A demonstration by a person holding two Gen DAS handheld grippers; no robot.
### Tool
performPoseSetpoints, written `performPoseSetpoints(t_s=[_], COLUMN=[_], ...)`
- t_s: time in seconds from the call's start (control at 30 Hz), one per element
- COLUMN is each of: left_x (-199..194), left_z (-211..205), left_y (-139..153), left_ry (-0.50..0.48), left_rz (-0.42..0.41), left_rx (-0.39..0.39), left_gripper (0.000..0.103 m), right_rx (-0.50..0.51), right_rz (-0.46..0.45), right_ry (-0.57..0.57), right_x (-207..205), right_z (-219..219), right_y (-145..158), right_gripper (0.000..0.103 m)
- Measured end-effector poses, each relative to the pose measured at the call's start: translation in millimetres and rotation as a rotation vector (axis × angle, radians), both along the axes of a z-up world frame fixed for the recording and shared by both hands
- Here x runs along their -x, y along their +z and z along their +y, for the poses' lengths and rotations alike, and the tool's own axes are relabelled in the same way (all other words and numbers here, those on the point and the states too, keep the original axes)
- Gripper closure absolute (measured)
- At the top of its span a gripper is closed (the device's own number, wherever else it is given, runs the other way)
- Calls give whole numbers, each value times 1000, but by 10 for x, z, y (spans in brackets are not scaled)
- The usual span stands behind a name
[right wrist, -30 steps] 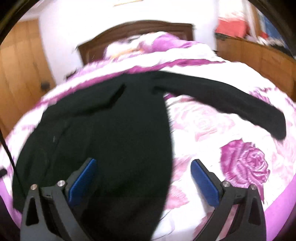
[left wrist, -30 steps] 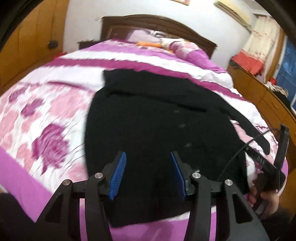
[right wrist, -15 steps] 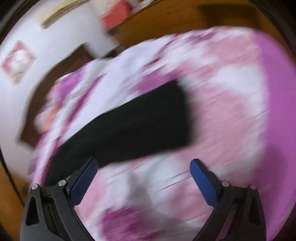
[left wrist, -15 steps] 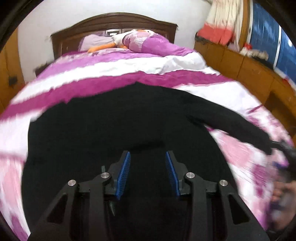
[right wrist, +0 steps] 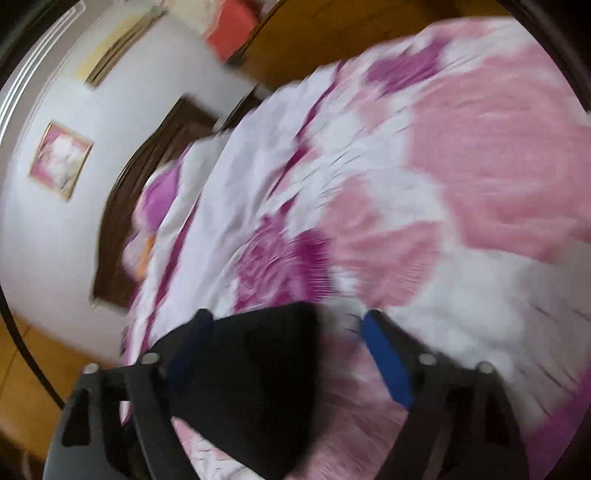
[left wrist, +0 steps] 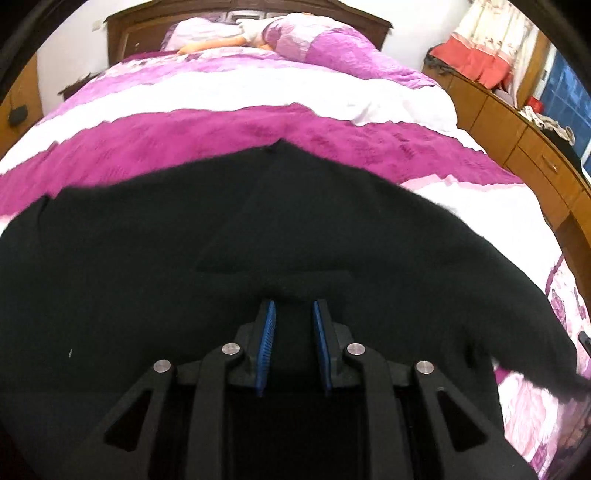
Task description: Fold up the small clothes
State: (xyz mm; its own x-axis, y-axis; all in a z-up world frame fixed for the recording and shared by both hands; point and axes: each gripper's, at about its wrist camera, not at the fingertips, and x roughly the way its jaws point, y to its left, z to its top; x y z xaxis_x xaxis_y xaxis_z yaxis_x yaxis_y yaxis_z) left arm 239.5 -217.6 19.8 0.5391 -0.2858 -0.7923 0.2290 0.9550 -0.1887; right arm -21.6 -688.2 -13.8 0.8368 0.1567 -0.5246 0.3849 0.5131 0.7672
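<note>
A black long-sleeved garment [left wrist: 258,229] lies spread flat on the pink and purple bed cover [left wrist: 221,136]. My left gripper [left wrist: 293,306] hovers low over its middle. Its jaws are closing to a narrow gap, with a small ridge of black cloth at the blue pads [left wrist: 267,332]; no pinch shows. In the blurred right wrist view, the sleeve end [right wrist: 258,369] lies between the jaws of my right gripper [right wrist: 286,321], which are closing. The sleeve is close to the left finger and apart from the right pad [right wrist: 384,362].
Pillows [left wrist: 314,40] and a dark wooden headboard [left wrist: 122,22] stand at the far end of the bed. Wooden cabinets [left wrist: 517,125] with cloths on top run along the right side. A framed picture [right wrist: 59,158] hangs on the white wall.
My left gripper has travelled across the garment and its jaws have narrowed. My right gripper has swung out along the sleeve, rolled, and narrowed; the sleeve end now sits between its jaws.
</note>
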Motion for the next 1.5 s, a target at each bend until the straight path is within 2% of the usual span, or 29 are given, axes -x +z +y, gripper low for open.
performPoseSetpoints(t_s=[0.03, 0.07, 0.1, 0.13, 0.17, 0.2, 0.27, 0.33, 0.4, 0.43, 0.47, 0.53, 0.6, 0.63, 0.7, 0.73, 0.83, 0.9, 0.93, 0.97, 1.0, 1.07, 1.2, 1.33, 1.43, 1.5], left_x=[-31, -60, -94, -135, -165, -180, -186, -132, 20, 101, 199, 397, 524, 537, 499, 476, 443, 451, 449, 441, 436, 450, 477, 480, 472, 427], left_z=[-38, -71, -92, -98, -100, -98, -119, -149, -90, -33, 42, 208, 339, 367, 367, 367, 417, 473, 503, 516, 511, 479, 403, 458, 524, 613], left_y=[7, 5, -4, -11, -14, -16, -17, 31, 155, 212, 270, 334, 318, 279, 140, 59, -173, -222, -229, -234, -237, -228, -226, -250, -247, -197], left_ry=[-1, 3, 14, 29, 47, 61, 56, 13, -10, -9, 4, 57, 90, 92, 87, 88, 98, 104, 106, 106, 105, 103, 103, 107, 107, 111], left_rz=[-4, -6, -1, 8, 17, 22, 23, -2, -65, -80, -89, -97, -89, -80, -52, -37, -23, -29, -23, -18, -18, -25, -60, -66, -49, 0], left_rx=[-1, 2, 10, 24, 43, 64, 97, 110, 151, 178, 203, 203, 183, 172, 139, 139, 187, 231, 250, 260, 260, 237, 192, 233, 277, 338], left_gripper=[88, 88, 88, 88, 88, 88, 88, 88, 88, 88, 88, 88, 88, 88, 88, 88, 88, 88, 88, 88, 88, 88, 88, 88, 88, 88], right_rx=[-17, -29, -25, 32, 132, 214, 279, 277, 261, 240, 192, 154, 165, 138, -84, -136, -109, -136, -212, -295, -313, -294, -214, -81, 19, 123], right_rz=[1, 7, 15, 33, 57, 38, -17, -76, -25, 44, 127, 149, 157, 139, 14, -9, -16, -43, -59, -98, -132, -172, -225, -200, -244, -239], right_ry=[56, 79, 85, 63, 15, -29, -102, -157, -247, -269, -259, -217, -194, -180, -160, -162, -159, -91, -43, -16, -29, -66, -28, 58, 137, 237], right_x=[-130, -185, -258, -321, -349, -340, -285, -208, -128, -131, -190, -187, -158, -113, -6, 4, -121, -280, -362, -431, -497, -468, -372, -488, -462, -465], right_z=[59, 104, 150, 200, 240, 252, 182, 103, -25, -74, -154, -213, -142, -87, 27, 38, 83, 150, 135, 113, 85, -17, 17, 290, 665, 1044], right_y=[6, 7, 11, 53, 156, 288, 478, 557, 480, 372, 218, 77, 152, 164, 7, -43, -64, -90, -156, -233, -262, -203, 55, 378, 804, 1134], right_gripper=[73, 93, 94, 94, 95, 95, 95, 91, 73, 36, 19, 23, 23, 23, 22, 22, 22, 68, 93, 95, 95, 95, 95, 95, 95, 95])
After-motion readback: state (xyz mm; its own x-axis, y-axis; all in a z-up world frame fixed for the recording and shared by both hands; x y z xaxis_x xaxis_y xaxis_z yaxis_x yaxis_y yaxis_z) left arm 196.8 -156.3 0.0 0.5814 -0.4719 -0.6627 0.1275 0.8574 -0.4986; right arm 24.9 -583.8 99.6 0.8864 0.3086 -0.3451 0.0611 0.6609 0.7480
